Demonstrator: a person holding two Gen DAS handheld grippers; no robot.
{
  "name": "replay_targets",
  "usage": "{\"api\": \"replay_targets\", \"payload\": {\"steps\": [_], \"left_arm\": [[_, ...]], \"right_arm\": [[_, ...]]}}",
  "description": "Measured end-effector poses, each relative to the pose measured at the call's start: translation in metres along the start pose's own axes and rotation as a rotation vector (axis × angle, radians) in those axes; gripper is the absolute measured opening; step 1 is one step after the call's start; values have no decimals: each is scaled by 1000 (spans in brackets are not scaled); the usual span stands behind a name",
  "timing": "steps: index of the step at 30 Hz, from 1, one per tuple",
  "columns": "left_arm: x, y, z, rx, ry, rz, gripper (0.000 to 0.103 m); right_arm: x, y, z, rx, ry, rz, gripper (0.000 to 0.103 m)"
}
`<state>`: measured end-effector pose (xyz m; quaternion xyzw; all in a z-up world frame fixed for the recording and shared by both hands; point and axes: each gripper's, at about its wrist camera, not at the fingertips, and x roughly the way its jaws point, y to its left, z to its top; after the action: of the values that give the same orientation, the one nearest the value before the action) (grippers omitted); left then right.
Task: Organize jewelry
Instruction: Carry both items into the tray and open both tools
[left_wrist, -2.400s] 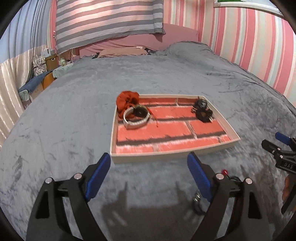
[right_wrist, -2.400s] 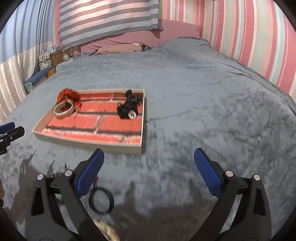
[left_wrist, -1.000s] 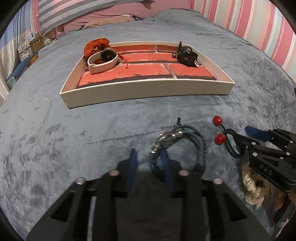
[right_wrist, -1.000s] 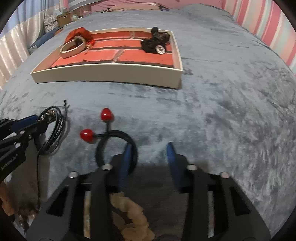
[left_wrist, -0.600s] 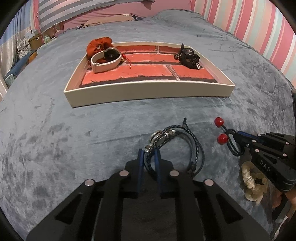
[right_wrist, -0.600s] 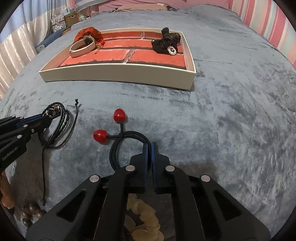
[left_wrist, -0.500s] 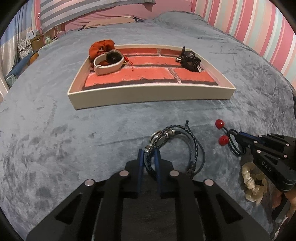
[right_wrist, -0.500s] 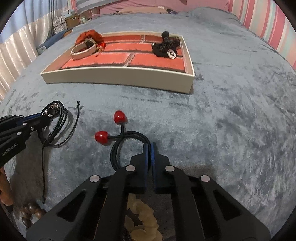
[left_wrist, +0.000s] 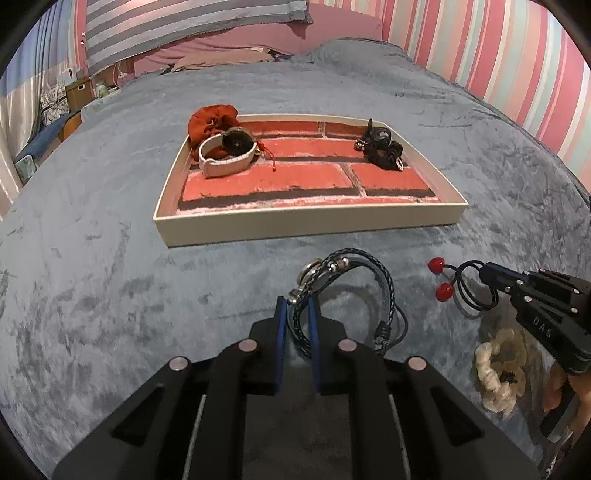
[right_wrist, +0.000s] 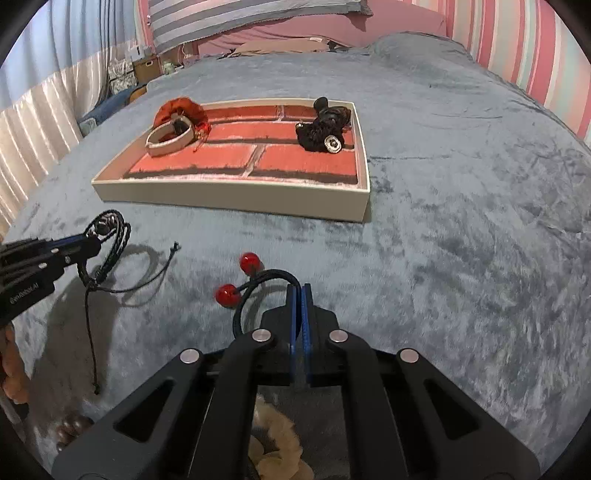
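Two hand-held grippers carry jewelry above a grey plush bedspread (left_wrist: 92, 280), each clamped on a separate piece. The left gripper (left_wrist: 296, 317) has its blue pads (left_wrist: 280, 332) pressed together on a dark blue braided leather bracelet with silver beads and a metal clasp (left_wrist: 354, 280), pinching one side of the loop so the rest arches forward with its thin tail cord hanging clear of the cloth. The right gripper (right_wrist: 300, 314) is closed tight on a black elastic hair tie with two glossy red balls (right_wrist: 255, 284), gripping the band at the far side from the balls (which jut forward and left, free of the pads).

Ahead of both lies the shallow cream-walled tray with a red brick-pattern floor (left_wrist: 303, 225). It already holds a rust-red fabric scrunchie (left_wrist: 210, 120) touching a beige wristband with a dark round face (left_wrist: 227, 155) at its far left, and a black frilled accessory with a small silver charm (right_wrist: 325, 131) at its far right, leaving the middle and near floor bare; both held pieces would probably go there.

A cream ruffled scrunchie (left_wrist: 498, 373) lies on the bedspread below the right gripper, and dark brown beads (right_wrist: 72, 430) sit near the left hand's edge, apparently awaiting their turn.
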<state>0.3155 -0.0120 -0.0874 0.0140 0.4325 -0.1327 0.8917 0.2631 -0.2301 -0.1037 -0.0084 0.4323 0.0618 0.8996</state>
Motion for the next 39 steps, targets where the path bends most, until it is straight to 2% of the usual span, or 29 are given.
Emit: {"api": "replay_targets", "payload": {"steps": [11,18,23,30,39], "left_arm": [[-8,3,32,9,-49,-1,12],[-10,5,66,19,-84,9,12],[0,13,97,18,-103,51,12],[35,25,136,1,-92,97,12],[103,41,146,-6,-2,154,12]], "right_arm": [[-11,-6,27,8,-55,-12,4],[-23,-7,65,15,-114,-19,4],[-23,-5,100,18,-151,-27,4],[10,0,133,39,-158,-43,4],[79,-2,134,53,-81,-80,4]]}}
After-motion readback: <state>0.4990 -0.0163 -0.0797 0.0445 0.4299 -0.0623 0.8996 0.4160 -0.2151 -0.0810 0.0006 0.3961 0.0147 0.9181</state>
